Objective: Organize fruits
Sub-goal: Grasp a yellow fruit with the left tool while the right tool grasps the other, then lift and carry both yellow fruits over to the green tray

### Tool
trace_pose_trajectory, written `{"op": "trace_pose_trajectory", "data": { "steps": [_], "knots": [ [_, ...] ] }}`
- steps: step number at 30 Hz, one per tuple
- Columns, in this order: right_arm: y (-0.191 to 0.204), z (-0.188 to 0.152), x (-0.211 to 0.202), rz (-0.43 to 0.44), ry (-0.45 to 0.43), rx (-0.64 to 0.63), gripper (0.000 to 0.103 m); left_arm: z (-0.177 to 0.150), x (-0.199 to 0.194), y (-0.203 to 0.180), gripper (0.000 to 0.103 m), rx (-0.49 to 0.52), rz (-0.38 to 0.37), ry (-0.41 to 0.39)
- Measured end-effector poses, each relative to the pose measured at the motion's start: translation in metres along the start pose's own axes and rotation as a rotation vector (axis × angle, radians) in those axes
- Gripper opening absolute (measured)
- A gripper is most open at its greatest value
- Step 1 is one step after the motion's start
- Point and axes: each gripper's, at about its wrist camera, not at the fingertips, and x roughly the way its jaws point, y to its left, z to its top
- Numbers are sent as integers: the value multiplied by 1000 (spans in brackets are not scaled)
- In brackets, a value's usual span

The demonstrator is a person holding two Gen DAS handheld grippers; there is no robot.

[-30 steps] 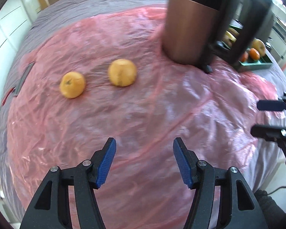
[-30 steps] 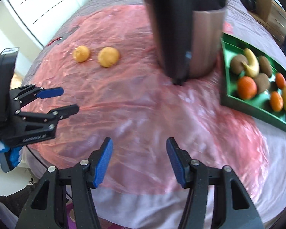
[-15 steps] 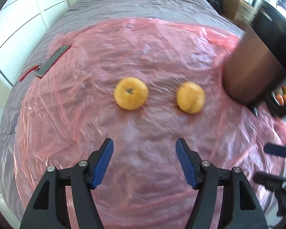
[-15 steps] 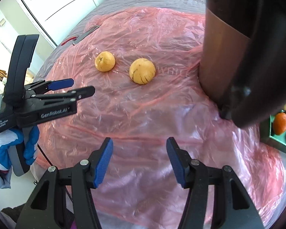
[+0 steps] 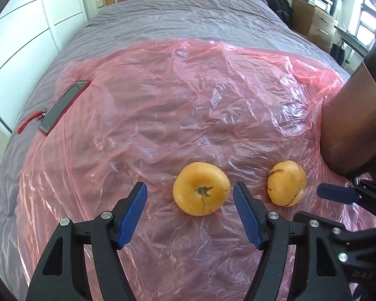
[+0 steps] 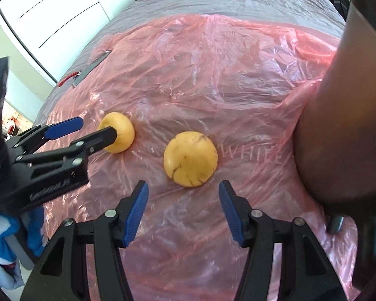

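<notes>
Left gripper [image 5: 190, 212] and right gripper [image 6: 183, 208], both unclenched, each face a fruit.

The left jaws have just been opening; the round yellow-orange fruit with a green stem scar [image 5: 201, 192] sits just beyond its blue pads, untouched. The right gripper grasps nothing, with the blemished yellow round fruit [image 6: 190, 158] just ahead. Both fruits lie on the crinkled pink plastic sheet [image 5: 188, 105], beside the copper-coloured metal cylinder [image 5: 348, 125]; a dark phone [image 5: 62, 107] lies at the sheet's far edge.
</notes>
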Motion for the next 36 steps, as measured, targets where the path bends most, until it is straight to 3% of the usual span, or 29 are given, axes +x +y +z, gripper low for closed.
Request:
{"op": "trace_pose_trajectory", "data": {
  "steps": [6,18,24,36],
  "knots": [
    [0,11,16,-13,5,-10,30,-1,18,-9,68,72,-12,43],
    [-4,29,45,-16,52,21,26,0,39,-8,65,110,-21,73],
    [-3,32,56,-29,73,12,20,0,49,-15,47,140,-43,101],
    [-6,25,29,30,31,-29,18,8,32,-16,46,144,-53,102]
  ]
}}
